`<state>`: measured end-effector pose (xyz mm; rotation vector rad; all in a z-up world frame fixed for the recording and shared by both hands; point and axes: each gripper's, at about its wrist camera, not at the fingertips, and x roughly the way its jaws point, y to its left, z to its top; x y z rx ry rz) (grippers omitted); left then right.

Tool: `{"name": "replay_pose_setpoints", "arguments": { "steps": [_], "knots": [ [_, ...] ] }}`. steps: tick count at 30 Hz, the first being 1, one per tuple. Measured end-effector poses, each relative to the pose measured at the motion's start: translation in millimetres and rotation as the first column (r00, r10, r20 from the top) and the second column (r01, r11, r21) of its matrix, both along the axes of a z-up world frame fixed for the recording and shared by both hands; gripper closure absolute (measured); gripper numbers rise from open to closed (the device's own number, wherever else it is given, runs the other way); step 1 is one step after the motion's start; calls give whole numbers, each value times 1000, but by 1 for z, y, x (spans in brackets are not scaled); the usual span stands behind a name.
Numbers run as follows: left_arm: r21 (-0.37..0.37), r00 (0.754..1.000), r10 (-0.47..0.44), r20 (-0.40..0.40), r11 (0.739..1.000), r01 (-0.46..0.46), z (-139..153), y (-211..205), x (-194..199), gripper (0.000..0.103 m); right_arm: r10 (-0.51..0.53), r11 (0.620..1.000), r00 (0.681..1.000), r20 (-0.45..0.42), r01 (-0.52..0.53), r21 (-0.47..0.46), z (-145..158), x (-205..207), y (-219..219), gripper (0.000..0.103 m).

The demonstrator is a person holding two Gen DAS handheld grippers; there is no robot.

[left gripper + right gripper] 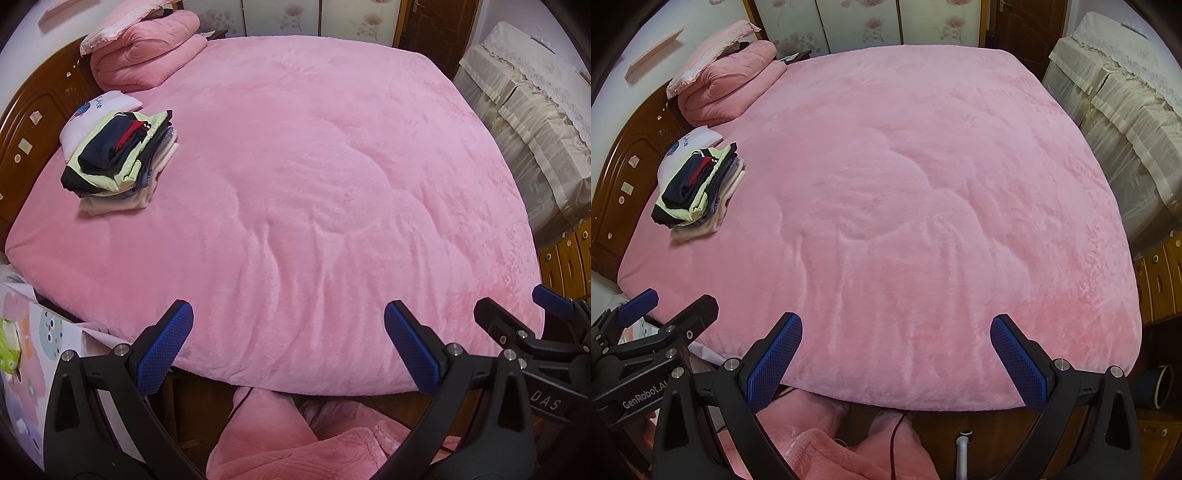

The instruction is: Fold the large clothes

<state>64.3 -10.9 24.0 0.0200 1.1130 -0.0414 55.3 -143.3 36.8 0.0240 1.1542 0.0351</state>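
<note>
Both grippers hang over the near edge of the bed, side by side, nothing held. Left gripper (288, 345): jaws spread wide, blue textured pads (168, 345) bare. Right gripper (895, 354): same, wide open, empty.

Task item, my read: the pink plush garment/fabric heap (295, 439) on the floor below the bed edge, right under both grippers; also seen in the right wrist view (820, 435). Can't tell what kind of garment it is, too bunched and half out of frame. A thin dark cord (895, 443) runs across it; watch for a snag.

Handling est:
- thick fleece, soft, no stiffness, will sag and drape when lifted
- bulky and prob. heavier than a shirt; one pinch won't control it, needs both grippers
- pile is grippy vs the pads, low slip risk
- not fragile

Where to grab: find an edge or corner, not mid-bulk; thick folds may overfill the jaws. Take two corners well apart, lift, spread onto the pink fleece bed cover (332, 184), which is flat and mostly free.

Keep clear of the stack of folded clothes, dark and pale green on top (118, 155), far left near the brown wooden headboard (33, 122), and the rolled pink quilt (147, 48) behind it.
</note>
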Motion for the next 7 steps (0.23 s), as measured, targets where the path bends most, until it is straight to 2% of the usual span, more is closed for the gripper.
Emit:
{"name": "replay_pose_setpoints", "arguments": {
  "steps": [7],
  "knots": [
    [3,1000,7,-6,1000,-7,-1,-5,1,0,2,1000,1000,23,-2,-11,4,2,-11,0]
  ]
}}
